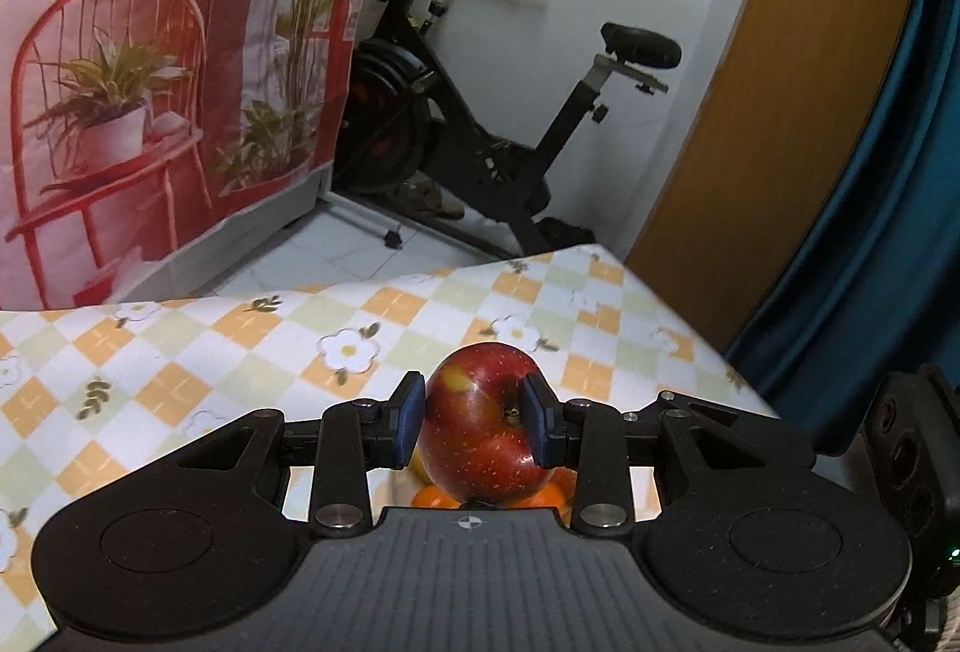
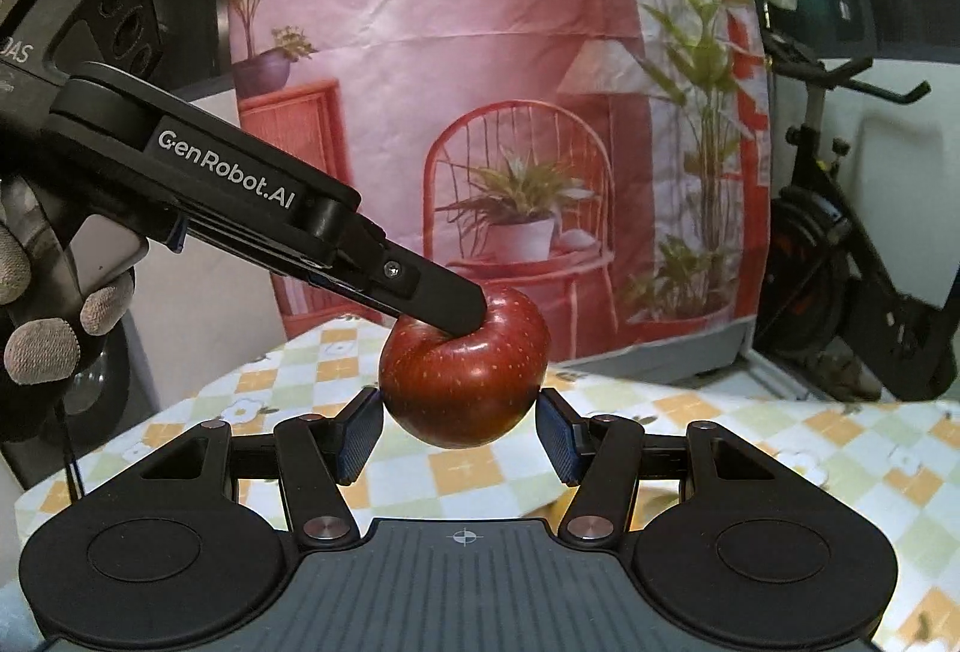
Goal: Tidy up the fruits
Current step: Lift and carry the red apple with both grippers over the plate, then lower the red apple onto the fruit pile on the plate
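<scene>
A red apple (image 1: 480,424) is clamped between the blue pads of my left gripper (image 1: 478,421), held above the checkered tablecloth. Orange fruits (image 1: 438,496) and something yellow show just under it, mostly hidden. In the right wrist view the same apple (image 2: 465,382) hangs from the left gripper's black finger (image 2: 444,301), which comes in from the upper left. My right gripper (image 2: 459,433) is open, its pads on either side of the apple's lower half with a small gap on each side.
The table (image 1: 180,352) has a yellow and orange checkered cloth with flowers; its far edge and right corner (image 1: 600,256) are near. A red printed curtain (image 1: 150,81), an exercise bike (image 1: 480,111) and a wooden door (image 1: 780,111) stand beyond.
</scene>
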Demonstrator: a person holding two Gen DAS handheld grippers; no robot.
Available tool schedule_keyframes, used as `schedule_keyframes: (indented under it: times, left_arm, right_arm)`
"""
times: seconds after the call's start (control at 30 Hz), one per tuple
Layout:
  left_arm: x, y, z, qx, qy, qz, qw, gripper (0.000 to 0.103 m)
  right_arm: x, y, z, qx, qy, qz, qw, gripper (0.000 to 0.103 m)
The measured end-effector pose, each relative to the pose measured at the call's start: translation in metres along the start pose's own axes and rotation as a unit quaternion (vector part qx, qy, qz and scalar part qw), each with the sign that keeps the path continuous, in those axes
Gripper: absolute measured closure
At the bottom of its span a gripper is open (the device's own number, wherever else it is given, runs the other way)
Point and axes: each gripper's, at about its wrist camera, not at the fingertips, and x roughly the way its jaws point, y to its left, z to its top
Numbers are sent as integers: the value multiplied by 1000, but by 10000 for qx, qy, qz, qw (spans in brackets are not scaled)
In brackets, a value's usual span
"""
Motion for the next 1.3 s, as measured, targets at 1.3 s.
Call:
schedule_keyframes:
  times: [1.3]
  left_arm:
    - [114,6,-21,-315,1089,-490,9923,69]
  right_arm:
    - [31,-75,-37,186,1344,-400,9899,48]
